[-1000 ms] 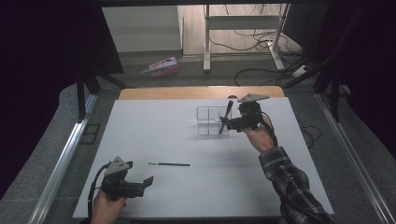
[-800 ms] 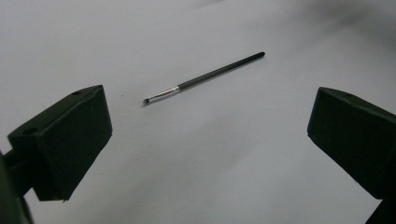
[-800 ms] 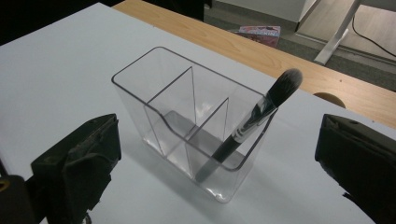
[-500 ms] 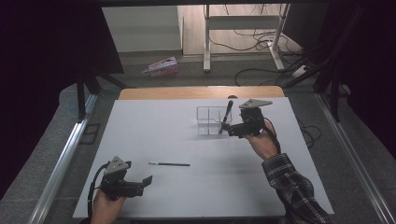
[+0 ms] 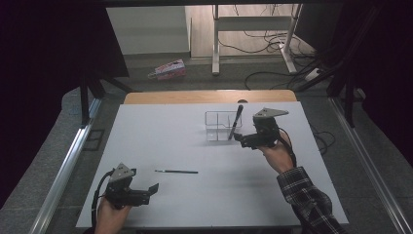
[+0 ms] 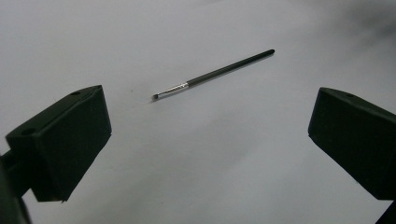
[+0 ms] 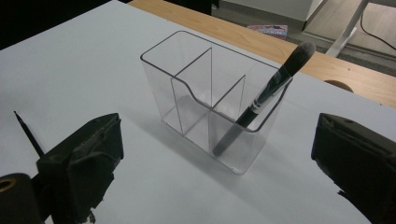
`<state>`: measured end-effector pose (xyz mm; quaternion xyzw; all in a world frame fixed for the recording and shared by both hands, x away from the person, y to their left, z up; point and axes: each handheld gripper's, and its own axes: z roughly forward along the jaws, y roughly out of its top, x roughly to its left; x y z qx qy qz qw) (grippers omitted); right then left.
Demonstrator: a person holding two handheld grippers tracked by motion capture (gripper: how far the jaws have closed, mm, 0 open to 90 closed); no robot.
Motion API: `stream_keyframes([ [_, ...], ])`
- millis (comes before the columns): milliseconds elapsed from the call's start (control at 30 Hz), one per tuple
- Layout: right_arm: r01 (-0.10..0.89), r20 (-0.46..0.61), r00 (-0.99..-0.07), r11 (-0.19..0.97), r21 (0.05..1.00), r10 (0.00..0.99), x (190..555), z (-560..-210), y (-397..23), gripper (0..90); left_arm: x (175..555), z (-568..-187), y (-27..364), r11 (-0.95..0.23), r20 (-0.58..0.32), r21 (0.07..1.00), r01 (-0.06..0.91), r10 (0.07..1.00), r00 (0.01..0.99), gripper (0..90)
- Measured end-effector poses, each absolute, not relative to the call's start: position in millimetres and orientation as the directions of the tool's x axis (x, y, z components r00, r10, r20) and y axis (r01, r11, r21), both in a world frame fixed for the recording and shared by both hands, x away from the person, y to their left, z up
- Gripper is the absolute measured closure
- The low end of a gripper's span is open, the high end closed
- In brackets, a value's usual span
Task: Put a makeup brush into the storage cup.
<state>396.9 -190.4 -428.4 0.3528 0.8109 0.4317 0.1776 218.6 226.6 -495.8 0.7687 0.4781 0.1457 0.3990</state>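
Claws first, since both sit nearest us: our left claw (image 5: pixel 152 188) hovers low over the sheet (image 5: pixel 195 195) with its jaws spread wide and nothing between them, and our right claw (image 5: pixel 240 138) is likewise parted and empty, its blocky black jaws standing just short of the holder (image 5: pixel 218 127)

Ahead of the left claw, a little to its right and well apart from it, lies the thin brush (image 6: pixel 212 73): a slim black handle, a short bright metal ferrule, a tiny dark tip, flat on the matte white surface. From the right claw we catch only its tip (image 7: pixel 28 133), past the left jaw

We judge the sorting half done. The big brush (image 7: pixel 261 103) already leans in the holder's end compartment, the one on the right as the right claw sees it, soft grey head poking above the rim toward the table's wooden edge (image 5: pixel 209 96). The holder itself is clear hard plastic, boxy with rounded corners and thin dividers; its other compartments look empty

So the step in hand, as we read it, is the fetch of the thin brush. The next move calls for our left claw to go forward, drop its jaws astride the handle and pinch low, because so thin a rod on a smooth sheet may roll or slip away
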Motion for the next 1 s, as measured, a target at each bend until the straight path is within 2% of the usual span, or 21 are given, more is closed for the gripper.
stream_keyframes([
  [300,0.439,0.042,-0.685,0.366,0.820,0.727,390.4,-433.4,-197.6,5.0,218.6,-496.1,226.3,-0.224,-0.159,0.751,0.621,0.852,0.499,0.0],
  [1000,0.431,-0.006,-0.687,0.414,0.801,0.727,367.1,-442.0,-204.3,2.1,219.2,-495.8,226.4,-0.217,-0.168,0.748,0.627,0.852,0.496,0.0],
])
